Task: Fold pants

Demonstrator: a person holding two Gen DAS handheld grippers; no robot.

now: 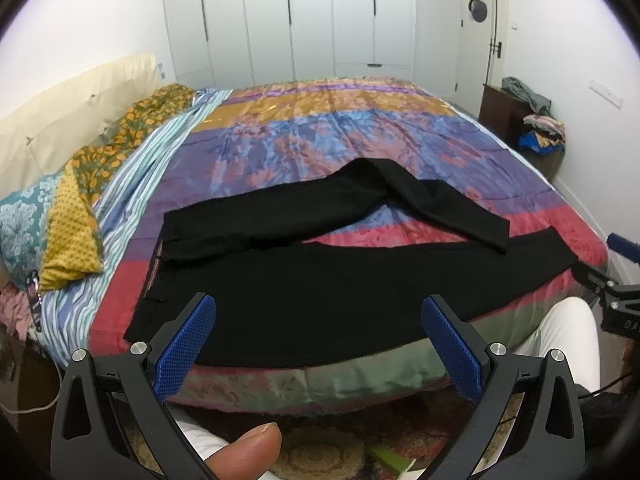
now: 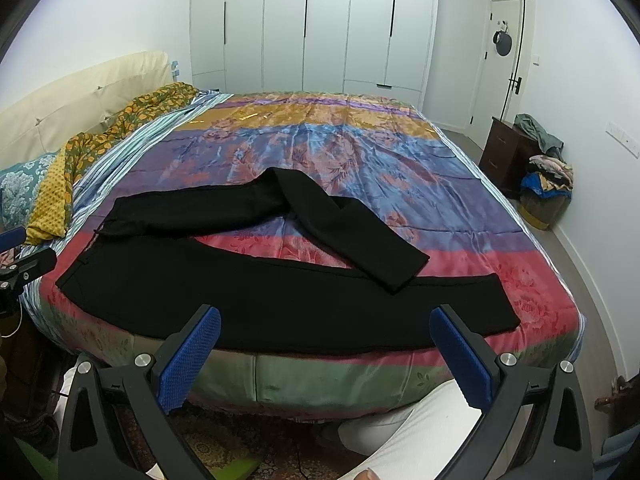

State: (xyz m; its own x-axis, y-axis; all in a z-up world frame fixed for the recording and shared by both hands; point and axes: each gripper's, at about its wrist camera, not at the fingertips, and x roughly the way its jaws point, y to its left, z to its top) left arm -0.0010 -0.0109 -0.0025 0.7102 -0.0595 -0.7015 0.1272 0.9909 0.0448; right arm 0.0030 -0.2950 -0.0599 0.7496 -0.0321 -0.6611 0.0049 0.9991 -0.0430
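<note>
Both tools, left [image 1: 318, 346] and right [image 2: 325, 356], gape just short of pants [image 2: 280, 300].

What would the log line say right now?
stage: start | black pants: unfolded on bed | left tongs: open | right tongs: open

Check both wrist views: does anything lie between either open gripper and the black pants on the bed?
Nothing visible does. The left gripper and right gripper both hover open at the bed's near edge, and the black pants lie spread on the quilt directly ahead, with only bare air between.
</note>
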